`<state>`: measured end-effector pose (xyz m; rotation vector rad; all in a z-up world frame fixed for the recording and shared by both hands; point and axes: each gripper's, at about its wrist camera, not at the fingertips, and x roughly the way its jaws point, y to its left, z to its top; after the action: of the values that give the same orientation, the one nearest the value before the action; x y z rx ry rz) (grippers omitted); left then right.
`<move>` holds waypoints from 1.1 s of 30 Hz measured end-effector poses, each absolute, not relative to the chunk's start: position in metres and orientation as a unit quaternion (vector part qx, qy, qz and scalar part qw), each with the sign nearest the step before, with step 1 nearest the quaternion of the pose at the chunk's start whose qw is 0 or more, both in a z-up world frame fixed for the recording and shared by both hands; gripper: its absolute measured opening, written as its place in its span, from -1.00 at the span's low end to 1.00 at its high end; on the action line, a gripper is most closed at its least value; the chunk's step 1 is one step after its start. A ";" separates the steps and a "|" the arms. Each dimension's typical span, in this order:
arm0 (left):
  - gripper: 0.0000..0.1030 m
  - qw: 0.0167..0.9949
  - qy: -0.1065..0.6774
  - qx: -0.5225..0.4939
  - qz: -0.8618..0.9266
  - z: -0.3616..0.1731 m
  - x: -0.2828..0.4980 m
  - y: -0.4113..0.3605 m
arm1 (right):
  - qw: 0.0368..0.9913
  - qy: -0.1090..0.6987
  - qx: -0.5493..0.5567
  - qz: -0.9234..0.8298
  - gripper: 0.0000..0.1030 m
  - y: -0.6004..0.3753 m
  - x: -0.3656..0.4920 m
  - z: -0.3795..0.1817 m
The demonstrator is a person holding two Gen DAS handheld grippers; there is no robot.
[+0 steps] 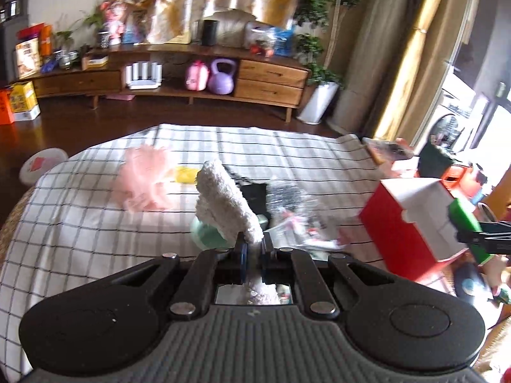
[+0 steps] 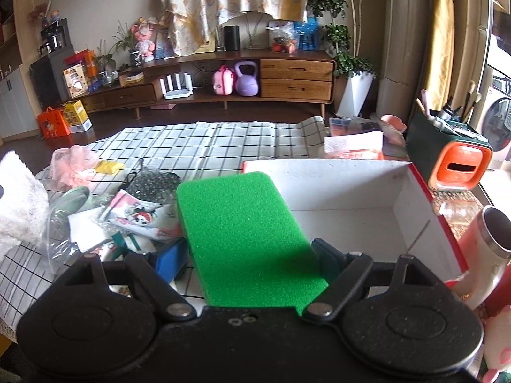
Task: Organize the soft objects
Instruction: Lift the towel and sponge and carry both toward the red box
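My left gripper (image 1: 252,249) is shut on a white fluffy cloth (image 1: 223,198), which stands up from the fingertips above the checked tablecloth (image 1: 80,223). The same cloth (image 2: 16,204) shows at the left edge of the right wrist view. My right gripper (image 2: 249,258) has its wide-set jaws closed on a green sponge (image 2: 246,233), held flat just left of an open red and white box (image 2: 351,207). From the left wrist view the box (image 1: 412,220) sits at the right, with the sponge (image 1: 464,220) beside it.
On the cloth lie a pink mesh puff (image 1: 143,175), a yellow piece (image 1: 185,174), a black dotted fabric (image 2: 150,182), printed fabric (image 2: 140,217) and a plastic bag (image 1: 287,198). An orange holder (image 2: 456,166) and a pink cup (image 2: 485,245) stand right of the box.
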<state>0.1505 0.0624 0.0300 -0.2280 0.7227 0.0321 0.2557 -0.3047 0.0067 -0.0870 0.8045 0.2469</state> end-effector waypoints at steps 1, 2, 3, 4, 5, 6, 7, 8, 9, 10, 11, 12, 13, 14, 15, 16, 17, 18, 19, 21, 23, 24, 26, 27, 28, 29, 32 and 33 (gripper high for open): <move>-0.84 0.929 0.352 -0.110 0.004 0.034 0.154 0.055 | 0.913 0.390 -0.044 0.114 0.63 -0.308 0.256 0.006; -0.85 0.930 0.352 -0.108 -0.007 0.036 0.158 0.046 | 0.913 0.389 -0.045 0.110 0.63 -0.312 0.257 0.006; -0.84 0.930 0.352 -0.107 -0.018 0.039 0.162 0.037 | 0.914 0.390 -0.046 0.105 0.63 -0.315 0.258 0.005; -0.84 0.929 0.353 -0.106 -0.030 0.041 0.167 0.029 | 0.914 0.390 -0.046 0.101 0.63 -0.317 0.260 0.004; -0.85 0.928 0.354 -0.107 -0.041 0.043 0.173 0.021 | 0.915 0.390 -0.047 0.095 0.63 -0.322 0.262 0.004; -0.85 0.927 0.354 -0.108 -0.052 0.045 0.179 0.012 | 0.915 0.391 -0.047 0.092 0.63 -0.325 0.264 0.003; -0.84 0.926 0.356 -0.108 -0.063 0.046 0.186 0.003 | 0.915 0.392 -0.046 0.089 0.63 -0.328 0.266 0.002; -0.85 0.925 0.357 -0.106 -0.072 0.048 0.193 -0.006 | 0.915 0.392 -0.046 0.085 0.63 -0.333 0.268 0.001; -0.85 0.925 0.356 -0.102 -0.080 0.049 0.200 -0.017 | 0.915 0.392 -0.047 0.081 0.63 -0.336 0.270 0.000; -0.85 0.926 0.355 -0.098 -0.087 0.051 0.206 -0.026 | 0.915 0.392 -0.048 0.079 0.63 -0.339 0.271 -0.001; -0.85 0.926 0.353 -0.093 -0.097 0.053 0.212 -0.038 | 0.916 0.392 -0.049 0.076 0.63 -0.343 0.272 -0.002; -0.85 0.925 0.352 -0.090 -0.106 0.054 0.218 -0.047 | 0.916 0.391 -0.050 0.074 0.63 -0.347 0.273 -0.002; -0.85 0.925 0.351 -0.087 -0.114 0.055 0.224 -0.057 | 0.916 0.391 -0.051 0.071 0.63 -0.350 0.275 -0.003; -0.85 0.925 0.350 -0.083 -0.124 0.056 0.230 -0.068 | 0.917 0.390 -0.053 0.068 0.63 -0.353 0.277 -0.004; -0.85 0.925 0.349 -0.079 -0.131 0.057 0.236 -0.079 | 0.917 0.390 -0.054 0.065 0.63 -0.356 0.278 -0.005; -0.85 0.924 0.348 -0.076 -0.138 0.058 0.241 -0.088 | 0.917 0.391 -0.055 0.061 0.63 -0.360 0.281 -0.006; -0.85 0.923 0.349 -0.072 -0.145 0.059 0.248 -0.099 | 0.917 0.391 -0.056 0.057 0.63 -0.364 0.284 -0.008; -0.85 0.922 0.349 -0.069 -0.154 0.060 0.255 -0.111 | 0.917 0.391 -0.057 0.053 0.63 -0.368 0.286 -0.009; -0.85 0.921 0.348 -0.068 -0.161 0.060 0.260 -0.121 | 0.917 0.392 -0.058 0.048 0.63 -0.371 0.289 -0.011; -0.85 0.920 0.344 -0.065 -0.176 0.061 0.273 -0.143 | 0.917 0.392 -0.064 0.041 0.63 -0.378 0.294 -0.014; -0.85 0.919 0.341 -0.064 -0.186 0.060 0.285 -0.161 | 0.915 0.394 -0.073 0.040 0.63 -0.383 0.299 -0.019; -0.85 0.919 0.340 -0.065 -0.189 0.058 0.292 -0.171 | 0.914 0.396 -0.083 0.040 0.63 -0.386 0.302 -0.021; -0.84 0.918 0.338 -0.071 -0.196 0.055 0.305 -0.186 | 0.912 0.396 -0.101 0.037 0.63 -0.387 0.306 -0.027; -0.85 0.916 0.338 -0.076 -0.201 0.052 0.312 -0.193 | 0.911 0.397 -0.106 0.035 0.63 -0.388 0.309 -0.029; -0.85 0.914 0.341 -0.081 -0.206 0.049 0.319 -0.200 | 0.910 0.399 -0.109 0.034 0.63 -0.389 0.311 -0.031; -0.85 0.910 0.345 -0.087 -0.211 0.045 0.326 -0.207 | 0.909 0.400 -0.116 0.035 0.62 -0.388 0.314 -0.034; -0.85 0.906 0.351 -0.089 -0.218 0.035 0.343 -0.224 | 0.904 0.401 -0.147 0.025 0.63 -0.387 0.323 -0.044; -0.85 0.906 0.351 -0.086 -0.220 0.031 0.349 -0.230 | 0.902 0.403 -0.153 0.023 0.63 -0.387 0.326 -0.047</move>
<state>0.3487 -0.2298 0.0313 -0.1769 0.7257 -0.4544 0.3264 -0.3866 -0.0474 -0.3167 0.8334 0.0483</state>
